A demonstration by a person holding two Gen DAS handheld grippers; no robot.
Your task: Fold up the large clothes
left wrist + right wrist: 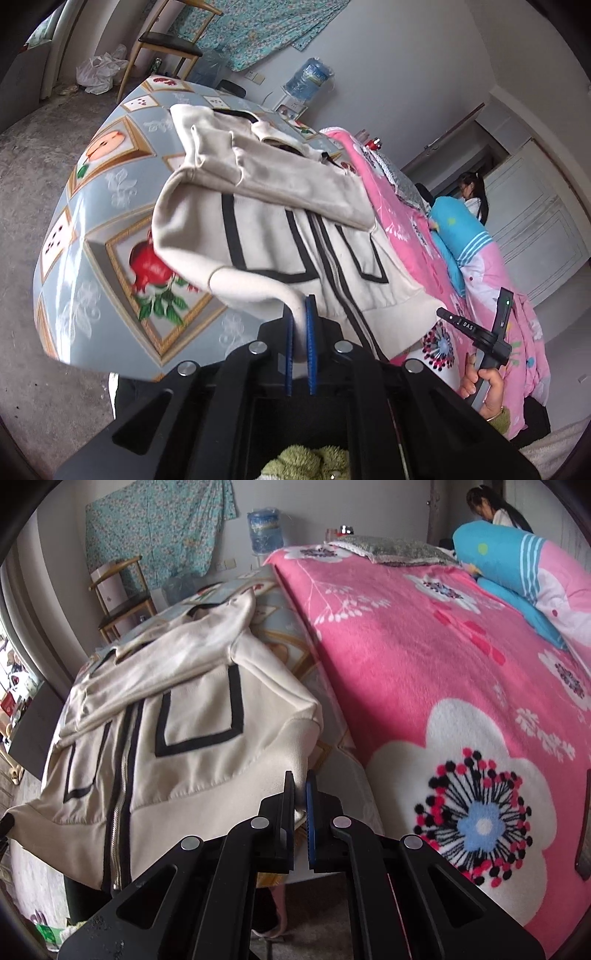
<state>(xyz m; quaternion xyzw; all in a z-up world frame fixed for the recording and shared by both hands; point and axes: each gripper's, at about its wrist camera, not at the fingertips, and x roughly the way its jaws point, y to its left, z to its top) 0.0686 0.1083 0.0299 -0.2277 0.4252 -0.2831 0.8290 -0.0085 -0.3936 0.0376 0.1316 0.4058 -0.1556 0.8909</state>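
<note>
Cream fleece with black trim, a zip-up jacket [280, 236], lying front-up across the table [110, 206] with its patterned fruit-print cover. Sleeves already crossed over the chest, so probably partway into the fold. Hem end hanging off the near edge toward both claws, collar end pointing away toward the far wall.

Left claw [301, 332] pinching one bottom corner of the jacket between the blue pads [311, 343], fabric bunching right at the tips, narrow gap filled with cloth. Right claw [300, 805] doing the same on the opposite bottom corner, closed down on the ribbed hem, which is rising straight out of the tips. Gripping both corners like this looks like setup for lifting the hem and carrying it up over the body toward the collar, keeping the edge taut and even so nothing sags in the middle.

Jacket sitting directly ahead of and slightly above each claw, stretching away from them, zipper running roughly between the two grips.

Just beside the table, a bed with a pink floral blanket [424, 672], touching or nearly touching the table edge, hard to tell. Further out, a blue plush pillow [495, 565], a wooden chair [166, 44], a water jug [310, 79], and someone seated [472, 195] in the far corner.
</note>
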